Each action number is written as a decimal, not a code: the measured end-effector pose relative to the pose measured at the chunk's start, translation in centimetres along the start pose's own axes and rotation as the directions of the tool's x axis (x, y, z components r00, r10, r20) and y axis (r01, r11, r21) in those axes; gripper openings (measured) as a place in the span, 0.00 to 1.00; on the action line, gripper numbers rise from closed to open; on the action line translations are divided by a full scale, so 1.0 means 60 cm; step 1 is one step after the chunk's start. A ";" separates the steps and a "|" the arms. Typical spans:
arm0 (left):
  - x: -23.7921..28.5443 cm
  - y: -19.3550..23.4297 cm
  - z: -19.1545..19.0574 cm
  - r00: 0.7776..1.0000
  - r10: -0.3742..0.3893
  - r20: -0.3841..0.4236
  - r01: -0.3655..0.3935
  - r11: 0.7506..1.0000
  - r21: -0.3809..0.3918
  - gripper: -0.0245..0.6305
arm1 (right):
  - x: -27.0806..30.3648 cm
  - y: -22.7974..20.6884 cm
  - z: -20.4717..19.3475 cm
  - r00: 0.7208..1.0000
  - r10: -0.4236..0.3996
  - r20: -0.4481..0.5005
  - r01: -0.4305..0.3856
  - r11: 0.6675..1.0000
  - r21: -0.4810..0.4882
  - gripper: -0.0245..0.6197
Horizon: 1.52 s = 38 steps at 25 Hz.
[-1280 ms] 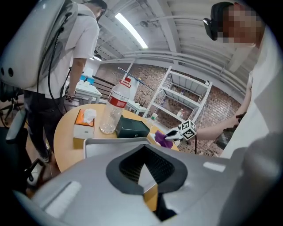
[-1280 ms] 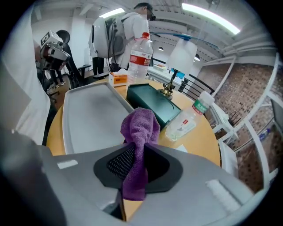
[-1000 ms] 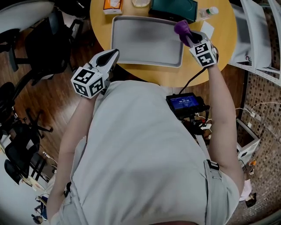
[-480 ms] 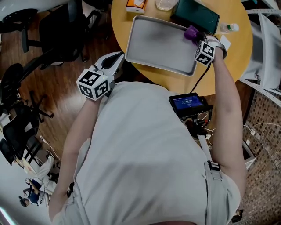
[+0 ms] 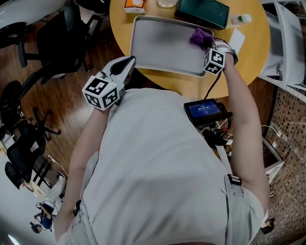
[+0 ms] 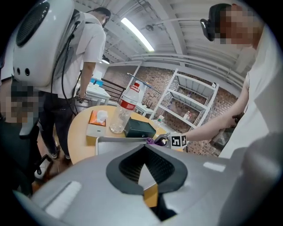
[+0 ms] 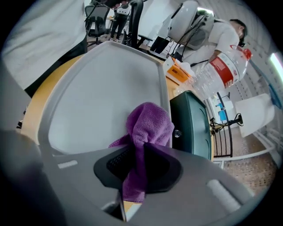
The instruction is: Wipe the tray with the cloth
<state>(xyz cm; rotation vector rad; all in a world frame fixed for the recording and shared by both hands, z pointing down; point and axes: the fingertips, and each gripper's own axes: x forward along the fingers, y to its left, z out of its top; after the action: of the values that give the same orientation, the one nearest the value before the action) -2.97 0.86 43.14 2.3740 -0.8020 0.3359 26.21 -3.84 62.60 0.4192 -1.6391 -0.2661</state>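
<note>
The right tool, closing, pinches the cloth by the tray's right edge; bare tray lies left. The cloth points far. The left tool is pressed together.

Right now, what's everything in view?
table: 1, yellow, round
tray: 1, grey, on table
cloth: 1, purple, over tray's right side
case: 1, dark green, beyond tray
tissue box: 1, orange, table's far left
large bottle: 1, clear with red label, left of case
small bottle: 1, clear, lying right of case
card: 1, white, right of tray
office chairs: several, black, floor at left
screen device: 1, black, at person's waist
left tool: 1, grey, shut, empty, beside table
right tool: 1, grey, jaws closing on cloth
</note>
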 end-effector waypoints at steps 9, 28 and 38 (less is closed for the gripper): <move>0.031 0.000 -0.002 0.997 -0.069 -0.020 0.069 0.997 0.022 0.04 | -0.037 0.147 0.042 0.996 0.046 0.075 -0.049 0.998 0.043 0.13; 0.004 0.007 -0.021 0.999 -0.030 -0.012 0.030 1.000 -0.005 0.04 | -0.050 0.207 0.141 0.966 0.147 0.215 -0.126 0.986 -0.110 0.14; -0.074 0.042 -0.035 0.999 0.021 0.029 -0.020 0.999 -0.028 0.04 | -0.034 0.209 0.312 0.927 0.238 0.289 -0.165 0.953 -0.254 0.14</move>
<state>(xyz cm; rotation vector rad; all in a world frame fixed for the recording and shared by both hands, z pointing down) -8.10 2.63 44.14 2.3518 -0.8396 0.2968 6.40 6.98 63.79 0.0298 -1.9263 -0.3742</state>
